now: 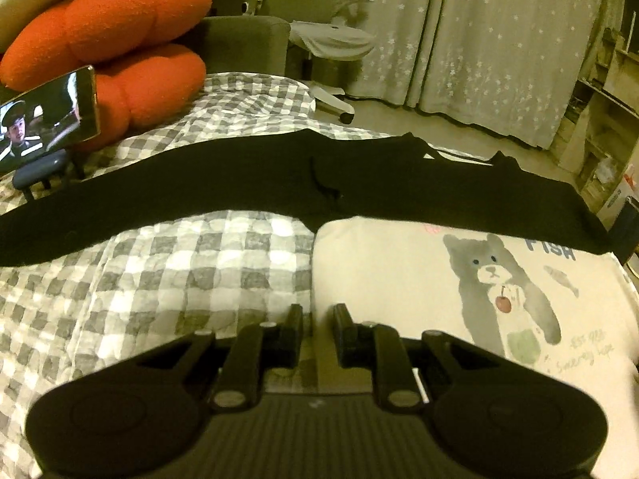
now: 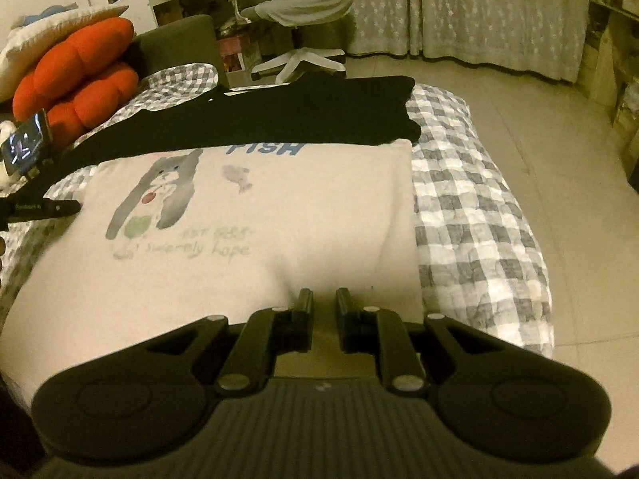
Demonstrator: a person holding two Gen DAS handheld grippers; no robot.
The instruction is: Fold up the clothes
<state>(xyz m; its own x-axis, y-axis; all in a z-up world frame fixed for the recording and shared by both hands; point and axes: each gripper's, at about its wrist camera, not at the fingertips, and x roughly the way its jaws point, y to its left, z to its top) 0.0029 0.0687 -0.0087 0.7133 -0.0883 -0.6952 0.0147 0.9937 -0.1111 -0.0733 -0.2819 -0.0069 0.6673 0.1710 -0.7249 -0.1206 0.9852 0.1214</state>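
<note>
A cream shirt (image 1: 399,279) with a grey bear print and the word FISH lies folded into a rectangle on the checked bed quilt (image 1: 179,271). Behind it a black garment (image 1: 239,187) is spread flat across the bed. My left gripper (image 1: 319,313) sits at the near left edge of the shirt, its jaws a narrow gap apart with the shirt's edge running into the gap. In the right wrist view the cream shirt (image 2: 279,207) fills the middle. My right gripper (image 2: 324,299) is low on its near right part, jaws close together, and a crease runs from them. The black garment (image 2: 299,115) lies beyond.
Orange cushions (image 1: 120,32) and a phone (image 1: 44,119) on a small stand sit at the bed's far left. The quilt (image 2: 479,207) drops off to bare floor (image 2: 539,99) on the right. An office chair (image 2: 303,20) and curtains stand beyond the bed.
</note>
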